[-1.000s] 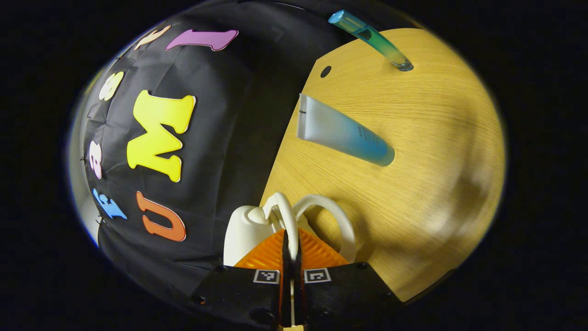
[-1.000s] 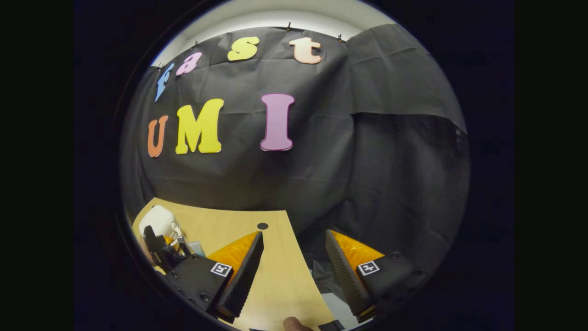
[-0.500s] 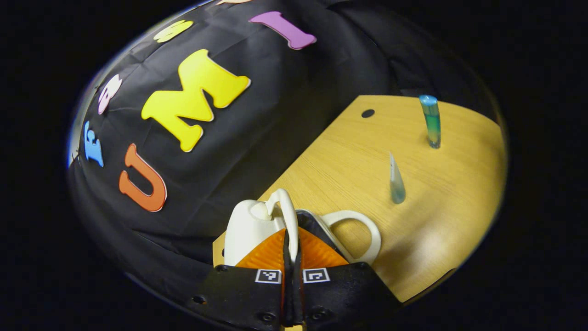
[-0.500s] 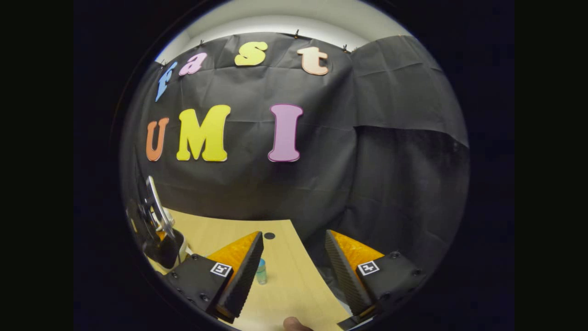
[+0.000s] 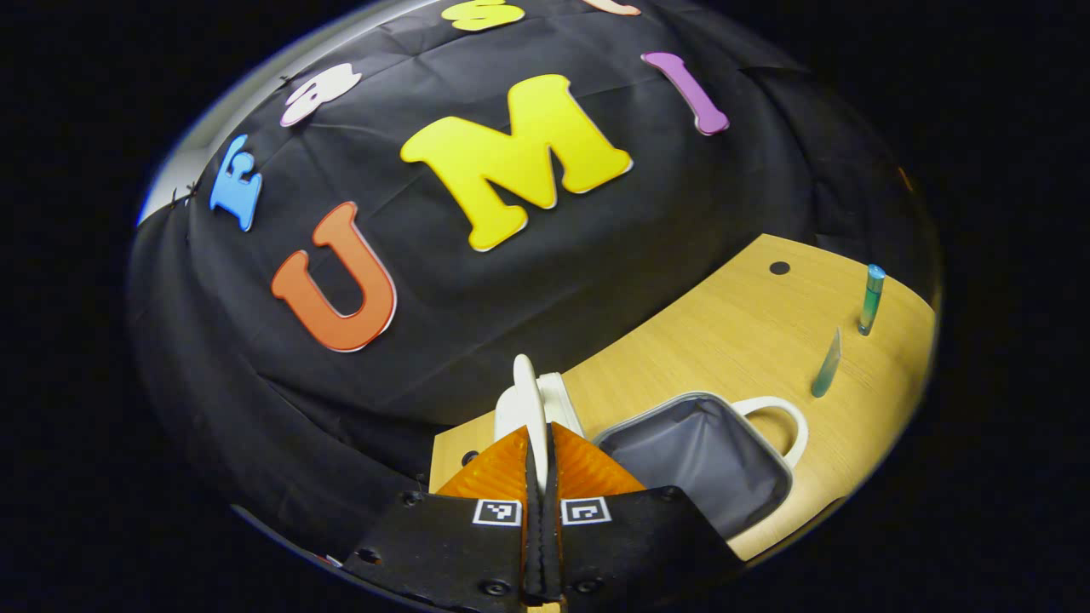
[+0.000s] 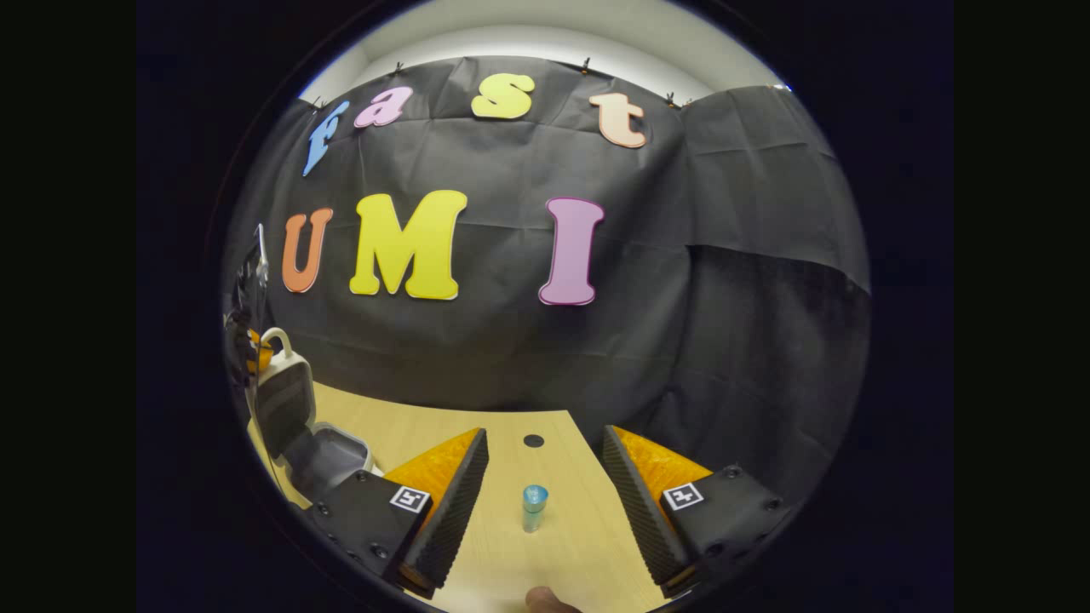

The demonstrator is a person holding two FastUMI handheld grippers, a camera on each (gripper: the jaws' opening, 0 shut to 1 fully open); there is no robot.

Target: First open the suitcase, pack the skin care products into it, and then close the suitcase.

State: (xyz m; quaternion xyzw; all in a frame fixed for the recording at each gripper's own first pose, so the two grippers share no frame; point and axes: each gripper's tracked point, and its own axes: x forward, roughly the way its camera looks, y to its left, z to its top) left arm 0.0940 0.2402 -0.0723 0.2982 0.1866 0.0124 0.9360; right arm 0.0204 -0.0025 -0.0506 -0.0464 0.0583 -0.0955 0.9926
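Left gripper (image 5: 540,443) had its fingers clenched on the white handle (image 5: 530,400) of the suitcase lid (image 6: 285,400), which stood raised. Suitcase (image 5: 707,455) lay open on the wood surface (image 5: 724,340), grey lining exposed, its second handle (image 5: 779,413) pointing toward the products. Tube (image 5: 826,364) and blue-capped bottle (image 5: 870,300) both stood upright beyond the case, near each other, not touching. Right gripper (image 6: 545,477) hung over the surface with fingers spread wide, nothing between them; the bottle (image 6: 534,507) stood ahead in the gap, untouched. Small dark hole (image 6: 534,441) in the surface behind it
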